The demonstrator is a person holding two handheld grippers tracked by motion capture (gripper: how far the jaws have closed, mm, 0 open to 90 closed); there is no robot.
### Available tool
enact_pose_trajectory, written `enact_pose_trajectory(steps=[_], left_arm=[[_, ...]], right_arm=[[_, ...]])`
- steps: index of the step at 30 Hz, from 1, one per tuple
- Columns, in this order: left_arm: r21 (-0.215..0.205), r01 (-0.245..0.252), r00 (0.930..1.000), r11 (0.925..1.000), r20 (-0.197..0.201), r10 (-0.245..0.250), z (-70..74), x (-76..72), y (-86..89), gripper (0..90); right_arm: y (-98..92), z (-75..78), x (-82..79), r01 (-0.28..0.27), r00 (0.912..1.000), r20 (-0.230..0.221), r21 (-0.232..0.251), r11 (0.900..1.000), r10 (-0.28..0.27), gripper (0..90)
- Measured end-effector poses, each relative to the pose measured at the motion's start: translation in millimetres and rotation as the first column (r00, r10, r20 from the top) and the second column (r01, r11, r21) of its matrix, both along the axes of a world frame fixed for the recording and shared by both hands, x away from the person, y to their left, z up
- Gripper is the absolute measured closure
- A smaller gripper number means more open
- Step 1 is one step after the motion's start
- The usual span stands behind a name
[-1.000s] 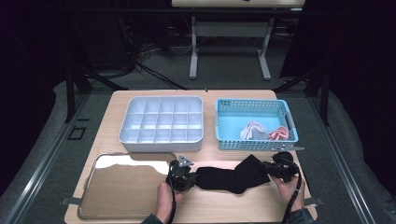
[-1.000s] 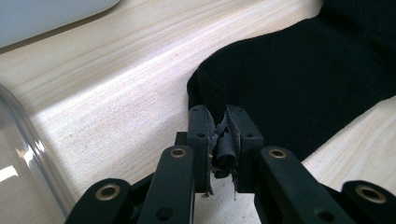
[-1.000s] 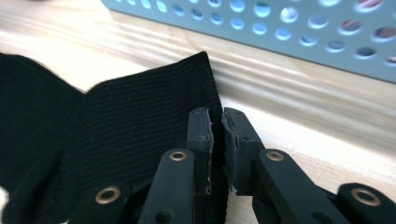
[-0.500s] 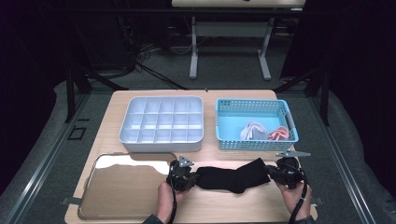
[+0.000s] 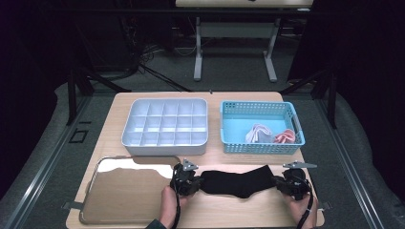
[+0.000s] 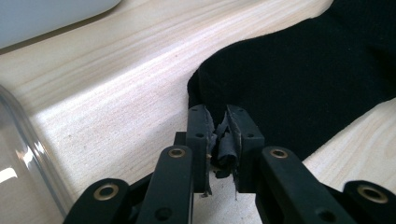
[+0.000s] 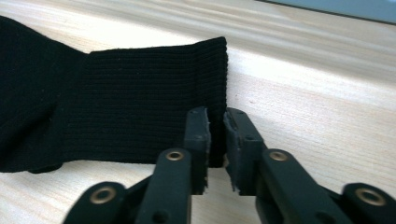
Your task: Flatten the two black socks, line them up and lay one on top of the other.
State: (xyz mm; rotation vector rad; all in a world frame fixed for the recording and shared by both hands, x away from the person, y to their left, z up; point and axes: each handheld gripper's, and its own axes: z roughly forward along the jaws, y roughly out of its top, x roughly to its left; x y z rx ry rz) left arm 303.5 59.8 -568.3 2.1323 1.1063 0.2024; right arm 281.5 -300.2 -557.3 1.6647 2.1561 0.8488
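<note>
The long black knitted sock (image 5: pixel 239 181) lies stretched flat on the pale wooden surface (image 5: pixel 239 214), hiding the grain beneath. The left gripper (image 6: pixel 219 140) has its fingers pinched on the toe; the right gripper (image 7: pixel 215 140), fingers just easing apart, stands at the cuff. Behind, a blue plastic basket (image 5: pixel 229 138) holds bunched cloths

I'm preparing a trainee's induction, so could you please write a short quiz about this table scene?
1. True or false: the black sock lies inside the blue basket.
2. How many cloth bundles lie in that basket? A one, B two, C four.
3. What stands left of the basket?
Key: 1 false, it lies flat on the table; 2 B; 3 the white divided tray.
</note>
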Motion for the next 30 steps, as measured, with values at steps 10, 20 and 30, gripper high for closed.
enact_pose_trajectory(steps=[10, 20, 30], left_arm=[[-0.016, -0.009, 0.9954, 0.9998, 0.095, 0.011, 17.5, -5.6, 7.8, 60.3], [0.029, 0.142, 0.9857, 0.9895, 0.088, -0.144, 16.5, -5.4, -14.6, 76.4], [0.056, 0.065, 0.9918, 0.9963, 0.106, -0.071, 12.8, -3.5, -6.8, 64.4]], right_arm=[[-7.8, 8.4, -6.0, 0.004, 0.9996, 0.026, 0.060, 0.998, -0.006, 48.4], [-7.7, -0.9, -7.6, 0.034, 0.9994, 0.001, 0.088, 0.996, -0.034, 53.3], [-1.6, -4.0, -4.3, 0.041, 0.9991, -0.015, 0.084, 0.996, -0.040, 54.6]])
